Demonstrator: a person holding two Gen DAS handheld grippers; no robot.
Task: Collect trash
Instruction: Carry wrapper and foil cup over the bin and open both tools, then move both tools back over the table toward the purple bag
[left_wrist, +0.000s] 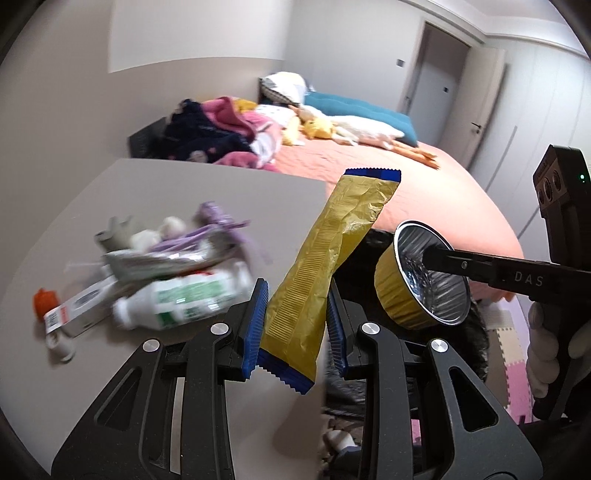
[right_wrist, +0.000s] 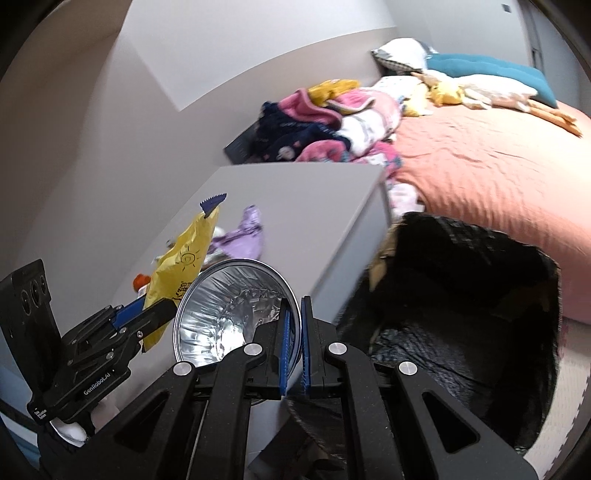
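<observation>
Beside the bed (left_wrist: 424, 192), left gripper (left_wrist: 295, 317) clamped a wrapper (left_wrist: 325, 258), right gripper (right_wrist: 293, 347) pinched a foil cup (right_wrist: 221, 317); both likely needed releasing over the bag (right_wrist: 461, 295).

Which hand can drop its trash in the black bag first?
Probably right. The right gripper holds the foil cup beside the open black trash bag; the left gripper, holding the yellow wrapper, sits farther over the table.
</observation>
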